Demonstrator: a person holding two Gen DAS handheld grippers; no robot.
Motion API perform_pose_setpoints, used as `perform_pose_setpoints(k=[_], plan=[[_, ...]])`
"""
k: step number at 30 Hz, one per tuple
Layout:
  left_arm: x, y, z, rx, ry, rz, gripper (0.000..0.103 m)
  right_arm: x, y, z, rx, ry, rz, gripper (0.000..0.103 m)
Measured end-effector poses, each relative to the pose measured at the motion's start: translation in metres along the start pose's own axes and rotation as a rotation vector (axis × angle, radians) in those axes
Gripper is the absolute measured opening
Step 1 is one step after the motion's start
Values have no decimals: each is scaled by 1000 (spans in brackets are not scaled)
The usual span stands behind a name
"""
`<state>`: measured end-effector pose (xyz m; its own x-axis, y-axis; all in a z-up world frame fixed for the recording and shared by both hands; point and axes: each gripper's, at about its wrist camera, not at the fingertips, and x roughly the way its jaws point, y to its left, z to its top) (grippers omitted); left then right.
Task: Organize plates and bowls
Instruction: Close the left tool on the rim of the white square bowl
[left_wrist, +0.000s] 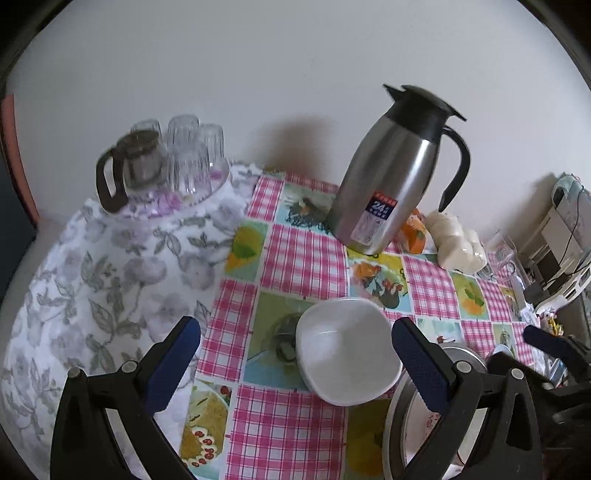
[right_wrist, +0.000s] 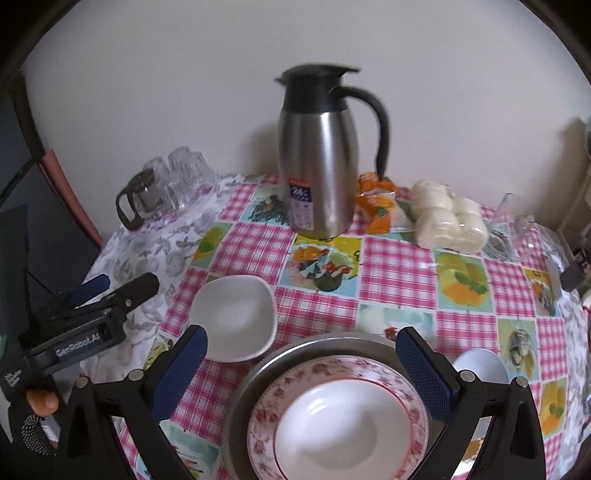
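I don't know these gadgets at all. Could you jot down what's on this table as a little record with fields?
Surface: table with a pink checked cloth
Left hand-held gripper: open, white square bowl ahead between its fingers
Right hand-held gripper: open, above the stack
Stack: floral plate sitting in a metal dish
Back of table: steel jug, upturned glasses, wrapped buns

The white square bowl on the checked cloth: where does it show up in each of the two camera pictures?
Left wrist view: the white square bowl sits low and centre, between the open fingers of the left gripper.
Right wrist view: the bowl lies left of centre, beside the floral plate.
Shared landmark: the steel thermos jug stands behind it in both.
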<state>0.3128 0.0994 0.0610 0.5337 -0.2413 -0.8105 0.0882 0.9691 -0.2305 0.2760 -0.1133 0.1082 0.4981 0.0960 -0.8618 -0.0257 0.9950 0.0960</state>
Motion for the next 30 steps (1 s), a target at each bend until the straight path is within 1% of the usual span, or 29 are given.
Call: perform_pose_setpoints(k=[2,5,9,11,12,13,15,17,18,20,22,23,24,25,26,27,28,29,30], plan=[[8,5,-1,-17,31,6,103,16,6,3,1,40,-7,103],[24,12,-2,-42,88,-5,103,37,13,6,-9,85,-41,102],[42,15,-3,-47,138,-13,103,62,14,5,14,139,-76,99],[49,15,-5,-49,162,-20,103,75,13,3,17,171,-84,96],[53,14,-6,-53,175,-26,102,80,13,3,19,186,-89,93],[57,14,-6,-57,185,-27,101,85,13,2,23,197,-95,86],[64,13,-8,-58,200,-20,89,92,14,2,23,214,-100,81],[70,12,-9,-55,215,-10,80,98,17,1,12,222,-115,80],[75,10,-10,-52,227,-6,78,101,19,1,1,224,-121,78],[81,8,-12,-51,240,-8,76,106,22,0,-18,232,-126,69],[88,6,-14,-55,264,-24,67,112,25,-2,-29,248,-122,56],[90,5,-15,-56,274,-28,58,114,25,-2,-31,254,-118,53],[94,4,-17,-58,291,-32,51,117,26,-3,-32,261,-115,47],[96,3,-19,-58,299,-34,48,119,27,-3,-34,265,-112,42],[99,3,-20,-59,306,-38,43,121,28,-4,-36,267,-109,41],[101,2,-22,-62,314,-41,37,123,30,-5,-38,268,-108,36],[103,2,-23,-67,322,-42,35,125,31,-5,-35,272,-107,32],[106,3,-25,-72,331,-41,30,127,31,-6,-33,275,-104,29],[107,3,-26,-78,337,-47,28,129,32,-6,-33,279,-103,25]])
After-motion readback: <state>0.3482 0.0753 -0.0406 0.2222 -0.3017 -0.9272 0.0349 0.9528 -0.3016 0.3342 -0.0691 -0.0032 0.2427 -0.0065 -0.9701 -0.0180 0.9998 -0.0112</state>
